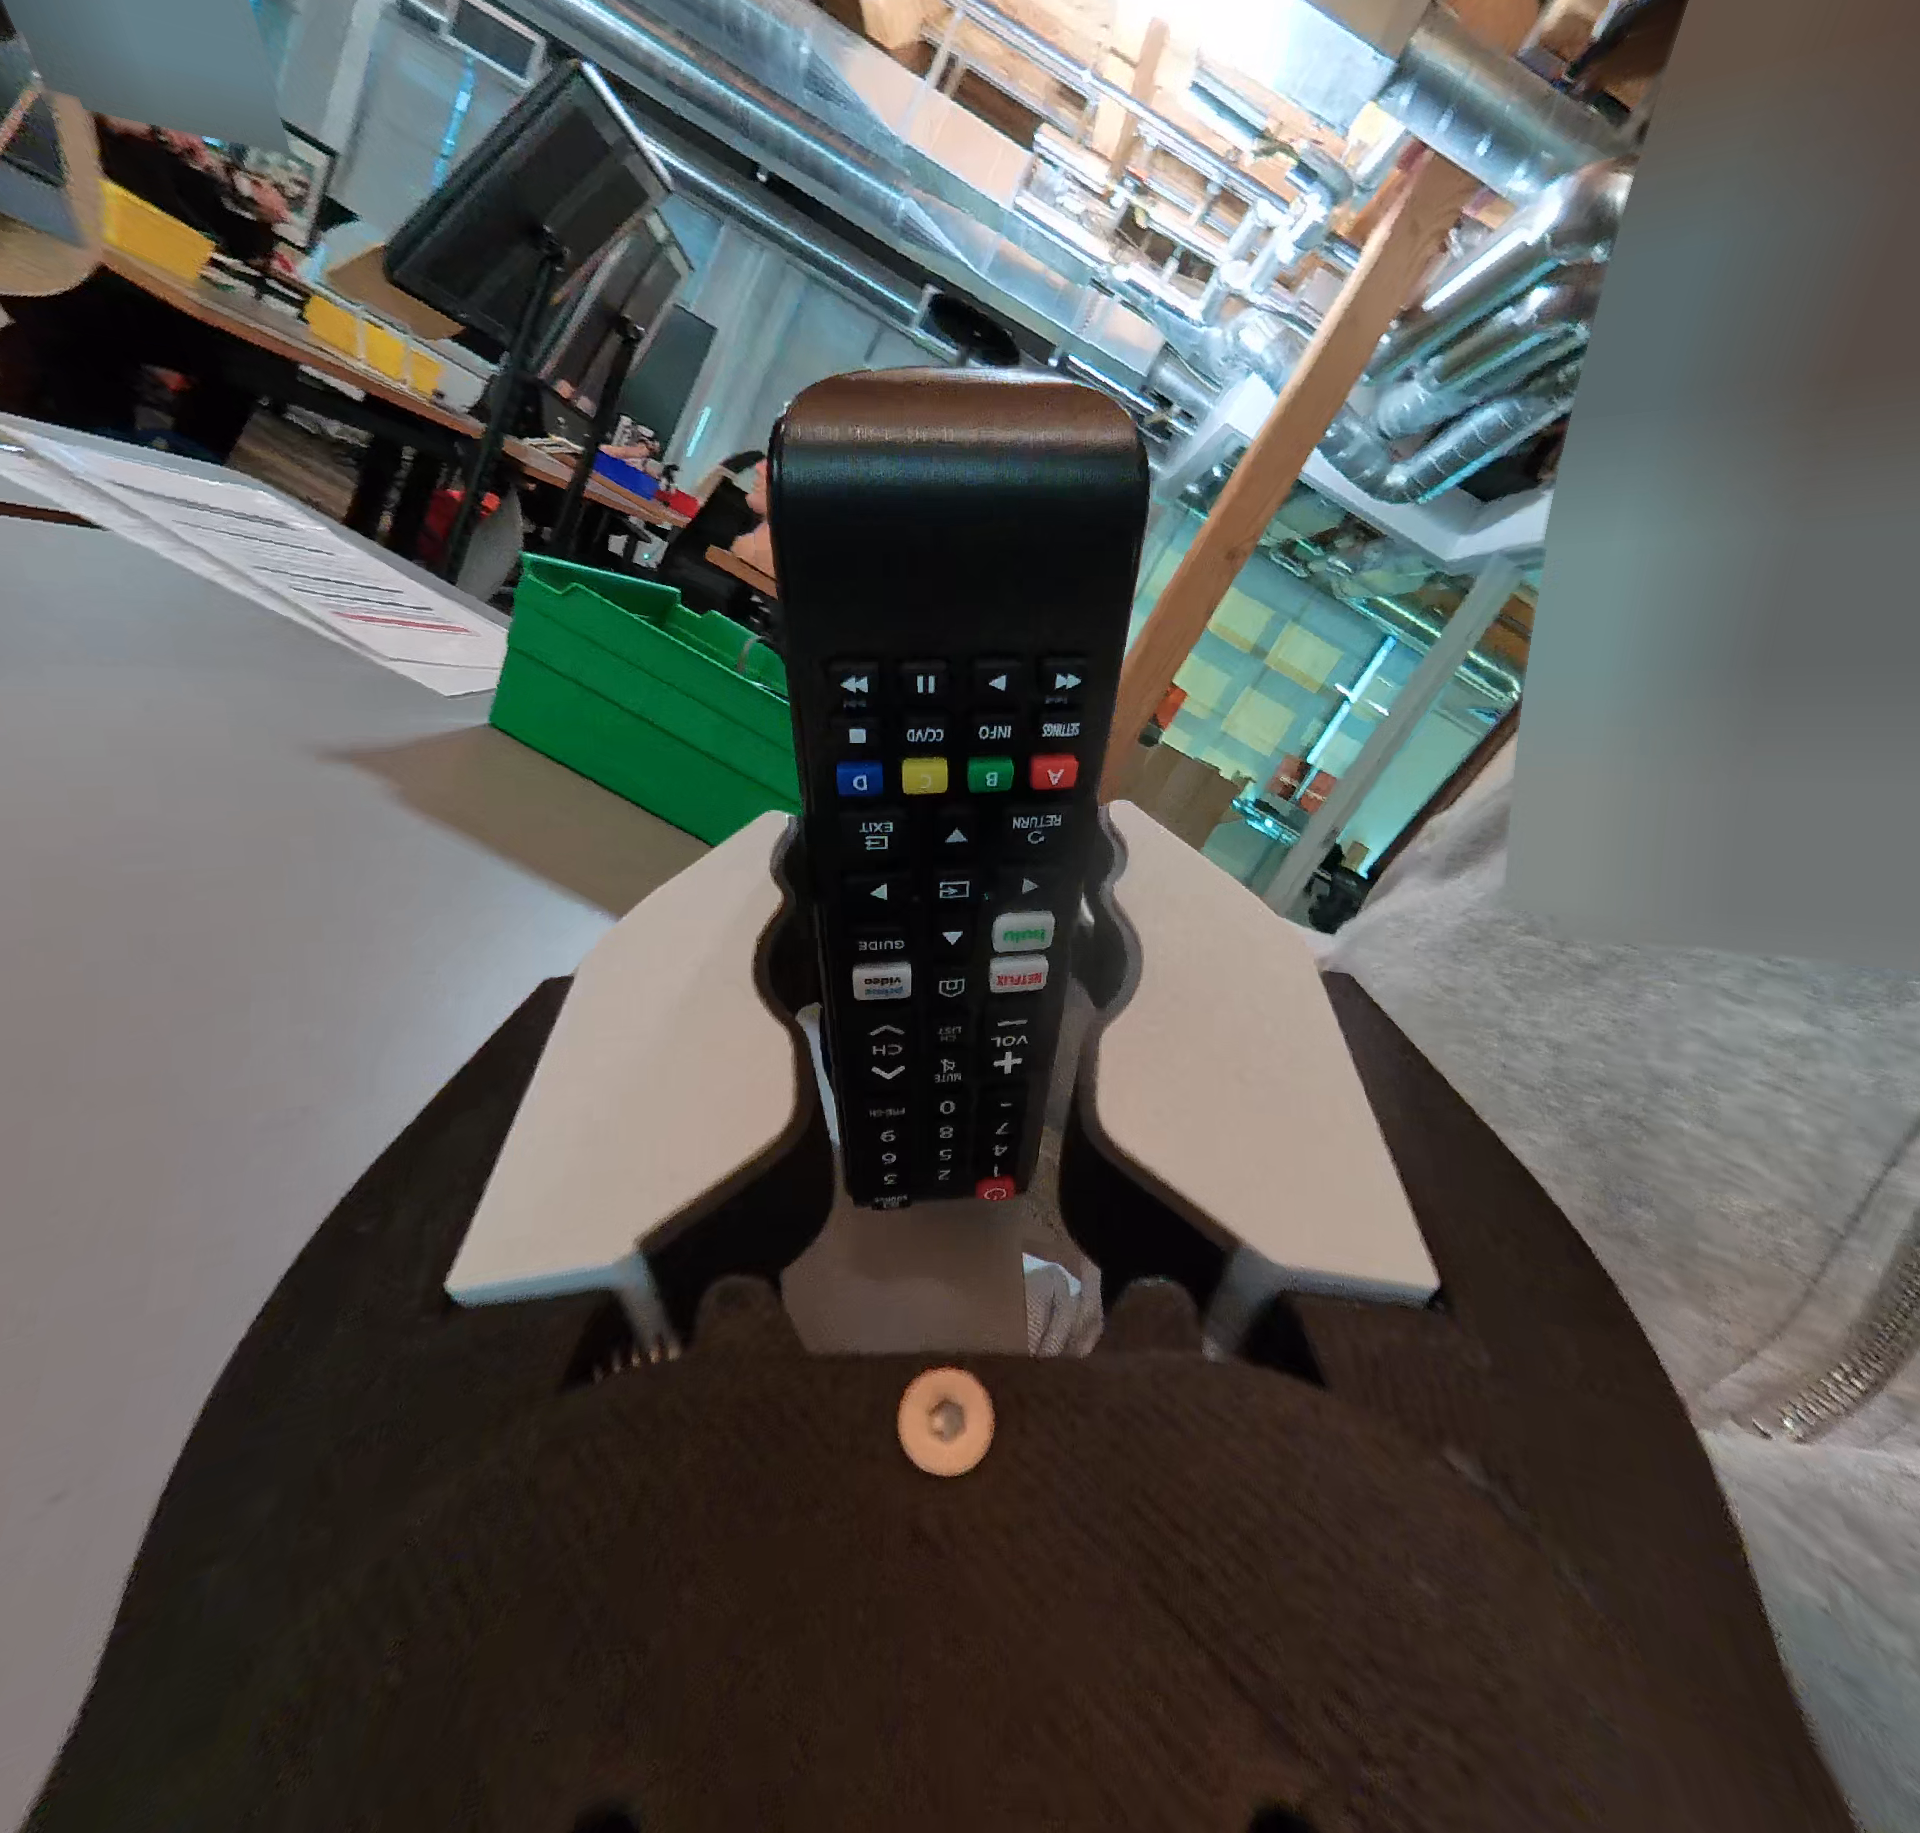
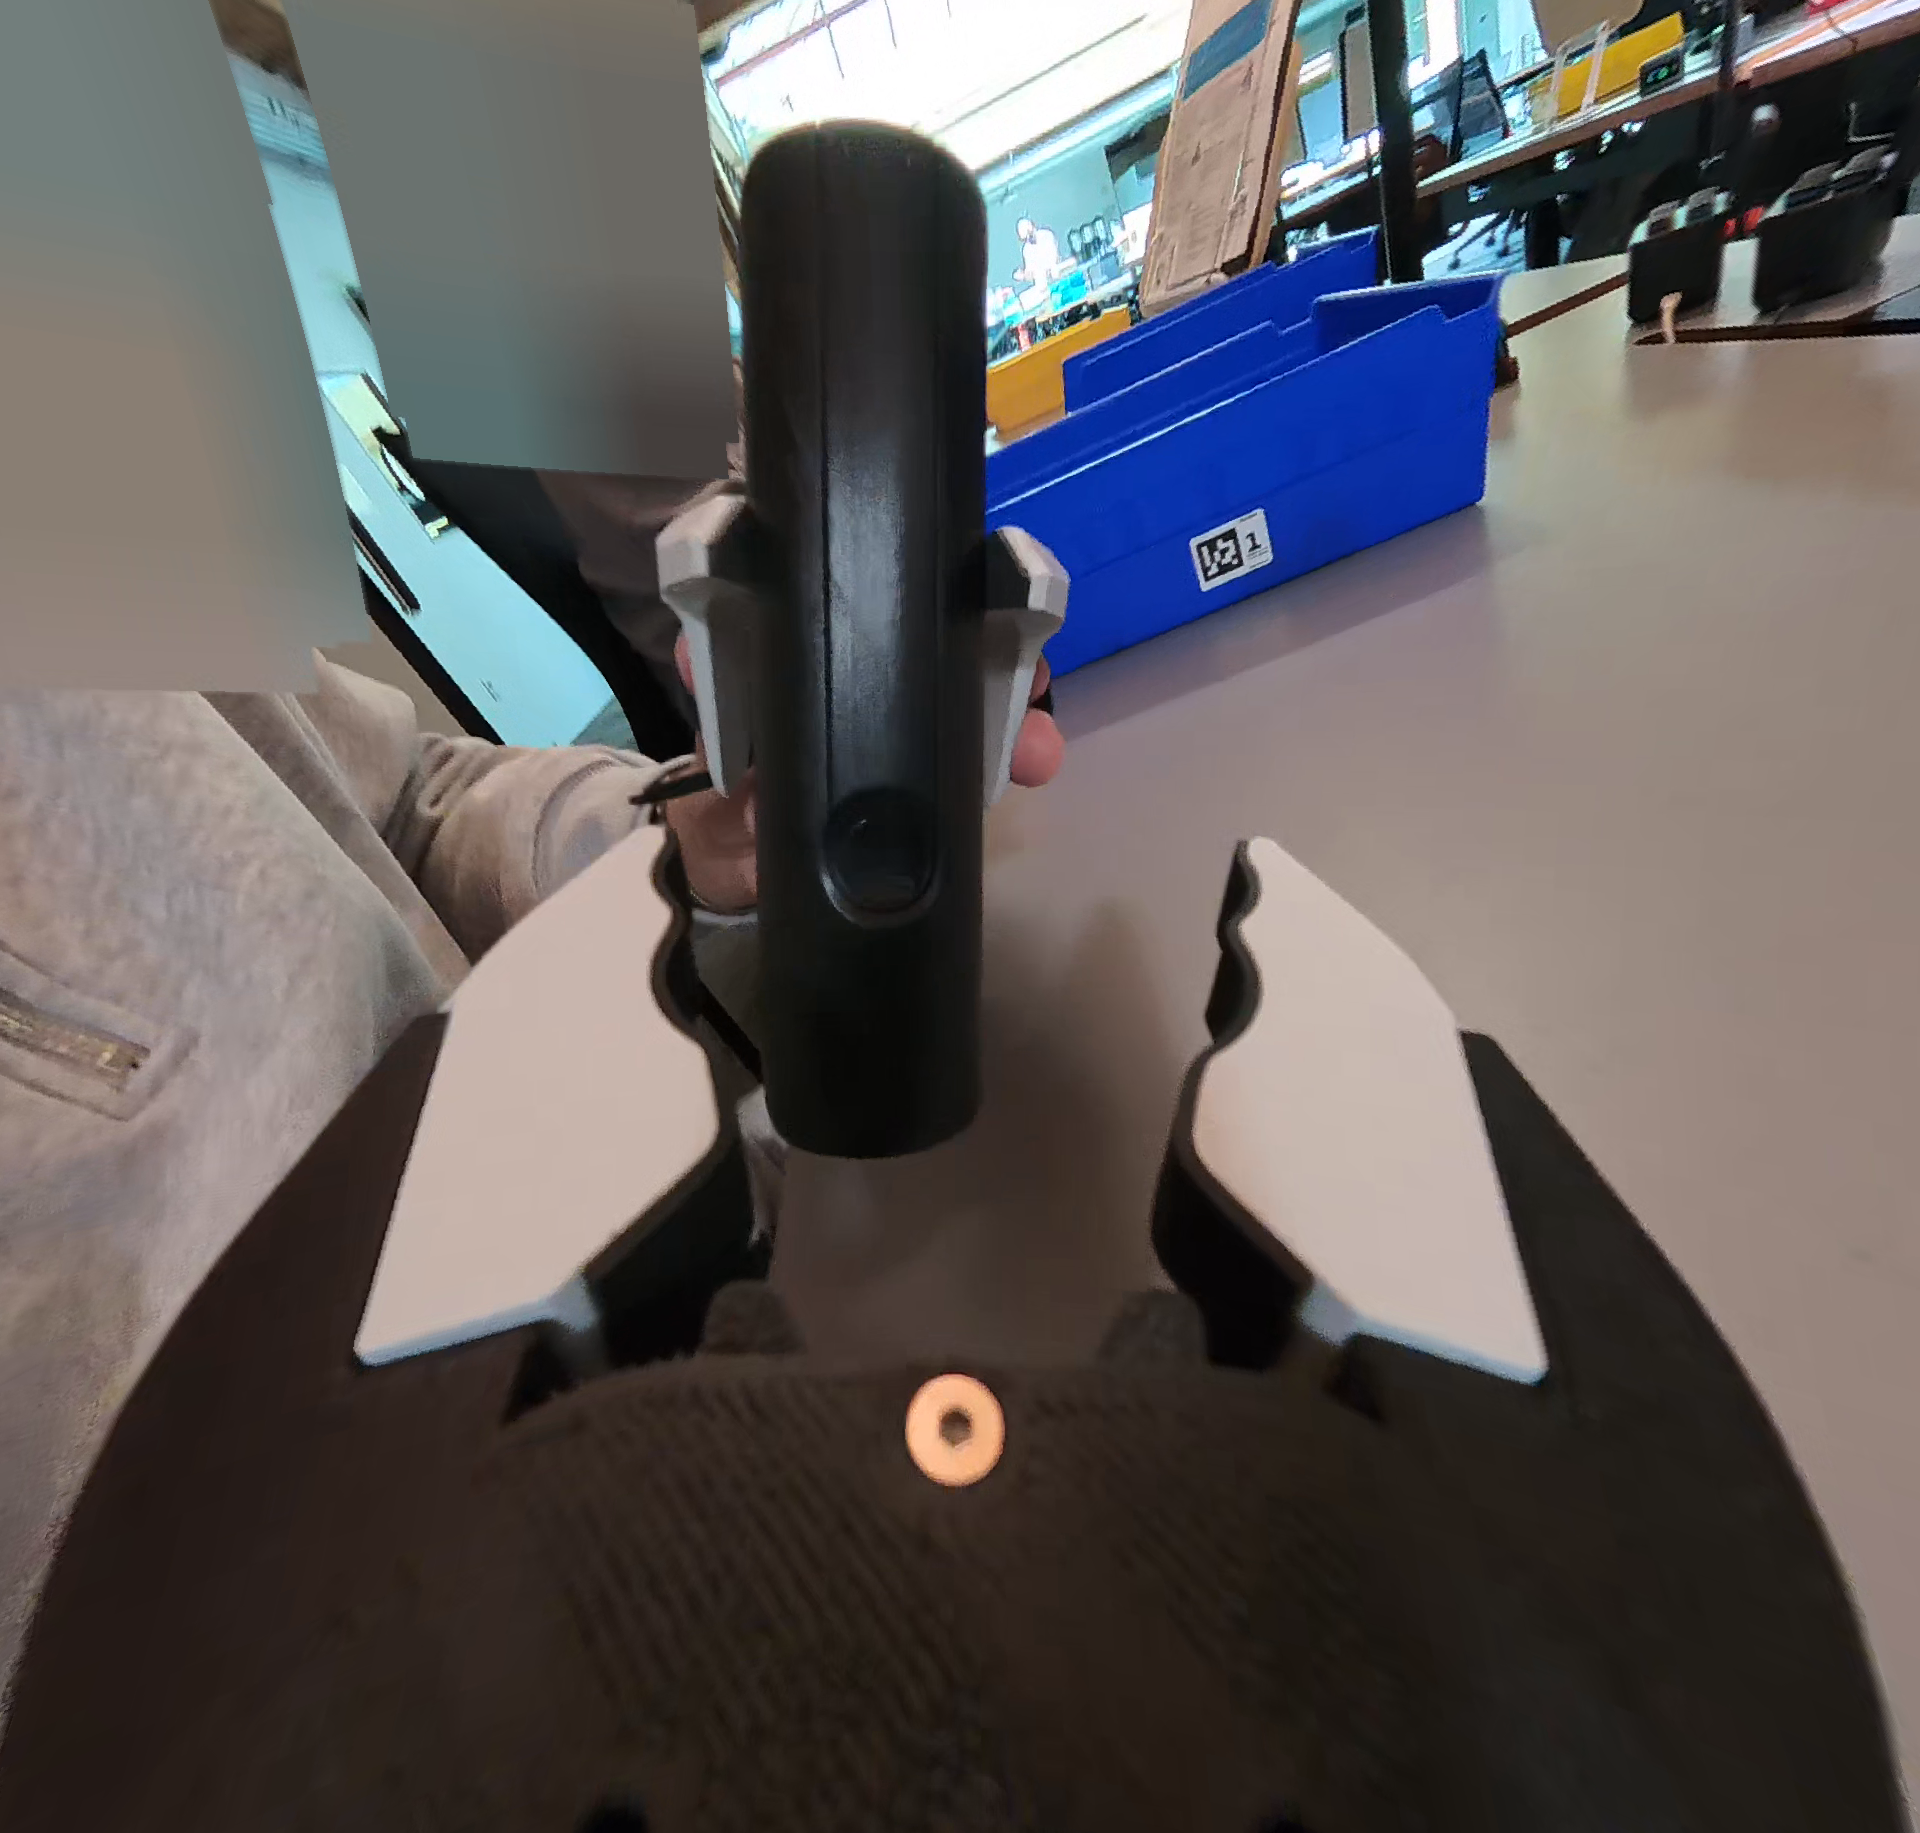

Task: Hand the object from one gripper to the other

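Clamping the black TV remote [image 1: 951, 848] at its sides, the left gripper [image 1: 945, 910] holds it pointing toward twelve o'clock. The right gripper [image 2: 951, 962] gapes wide, empty. The remote's lower end [image 2: 868, 952] hangs between its fingers, closer to the nine o'clock finger [image 2: 561, 1087].

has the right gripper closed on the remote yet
No: in the right wrist view the right gripper stands open, its fingers clear of the black remote, which the left gripper clamps.
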`<state>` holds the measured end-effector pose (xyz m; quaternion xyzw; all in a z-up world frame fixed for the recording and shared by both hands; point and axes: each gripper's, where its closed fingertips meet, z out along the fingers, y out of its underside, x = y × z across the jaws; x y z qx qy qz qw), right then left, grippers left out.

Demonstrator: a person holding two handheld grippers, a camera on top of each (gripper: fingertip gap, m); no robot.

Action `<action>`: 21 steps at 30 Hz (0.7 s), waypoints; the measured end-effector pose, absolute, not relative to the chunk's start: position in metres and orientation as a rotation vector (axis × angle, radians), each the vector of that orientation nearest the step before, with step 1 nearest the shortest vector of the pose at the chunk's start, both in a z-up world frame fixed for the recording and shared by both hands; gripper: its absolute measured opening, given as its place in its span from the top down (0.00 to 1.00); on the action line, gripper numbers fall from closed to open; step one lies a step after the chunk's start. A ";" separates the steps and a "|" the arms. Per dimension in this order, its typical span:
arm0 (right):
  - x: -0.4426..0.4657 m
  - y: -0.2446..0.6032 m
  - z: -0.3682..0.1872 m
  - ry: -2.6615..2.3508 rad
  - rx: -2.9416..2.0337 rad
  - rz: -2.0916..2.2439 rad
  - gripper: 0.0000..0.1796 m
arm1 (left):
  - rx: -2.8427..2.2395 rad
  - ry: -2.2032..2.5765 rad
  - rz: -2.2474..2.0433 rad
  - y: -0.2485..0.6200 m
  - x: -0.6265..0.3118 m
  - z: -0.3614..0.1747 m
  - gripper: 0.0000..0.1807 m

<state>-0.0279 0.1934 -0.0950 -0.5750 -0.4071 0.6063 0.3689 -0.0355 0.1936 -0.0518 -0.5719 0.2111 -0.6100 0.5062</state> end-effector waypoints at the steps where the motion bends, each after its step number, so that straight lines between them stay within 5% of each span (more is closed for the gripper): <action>1: -0.029 0.192 -0.096 -1.064 -1.471 1.538 0.46 | -1.378 0.536 -1.458 0.191 -0.033 -0.051 0.72; 14: -0.011 0.216 -0.077 -0.835 -1.446 1.611 0.51 | -1.408 0.674 -1.200 0.188 -0.025 -0.058 0.72; 21: -0.011 0.214 -0.073 -0.929 -1.371 1.395 0.54 | -1.192 0.222 -1.480 0.209 -0.078 -0.027 0.72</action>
